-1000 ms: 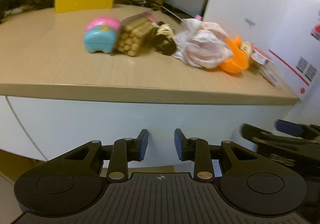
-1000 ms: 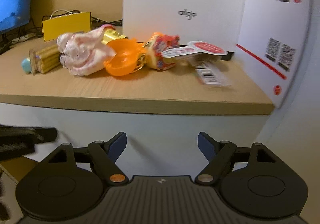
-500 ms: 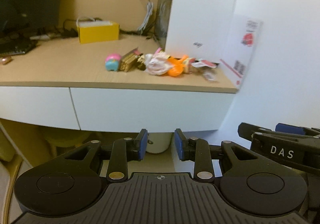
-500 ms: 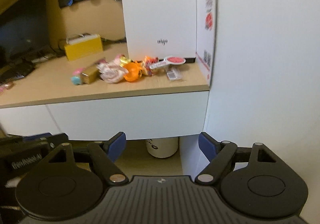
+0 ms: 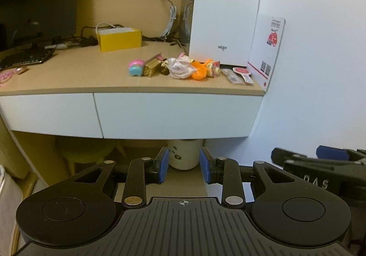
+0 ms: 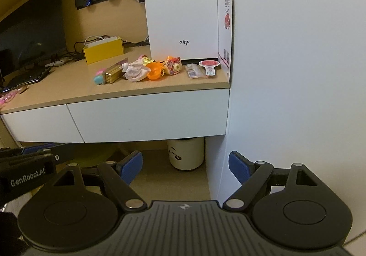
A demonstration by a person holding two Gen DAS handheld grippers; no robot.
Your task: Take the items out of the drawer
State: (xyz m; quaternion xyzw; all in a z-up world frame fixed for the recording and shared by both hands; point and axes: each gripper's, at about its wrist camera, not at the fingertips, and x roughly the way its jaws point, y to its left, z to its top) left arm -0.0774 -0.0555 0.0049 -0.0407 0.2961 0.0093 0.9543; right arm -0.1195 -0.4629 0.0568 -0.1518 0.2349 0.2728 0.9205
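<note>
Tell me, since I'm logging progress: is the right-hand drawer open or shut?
Shut: the drawer front sits flush under the desktop, level with its neighbour.

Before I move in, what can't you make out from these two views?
- Inside of the drawer: hidden in both views; its white front is shut.
- Print on the flat packets: too small in either view.
- Right gripper in the left wrist view: cut off by the frame edge.
- Monitor: cut by the left edge.

The right claw (image 6: 185, 165) hangs empty with its jaws wide apart, low before the closed white drawer (image 6: 148, 116), while small toys and packets (image 6: 146, 69) lie in a row on the table (image 6: 68, 93) above.
</note>
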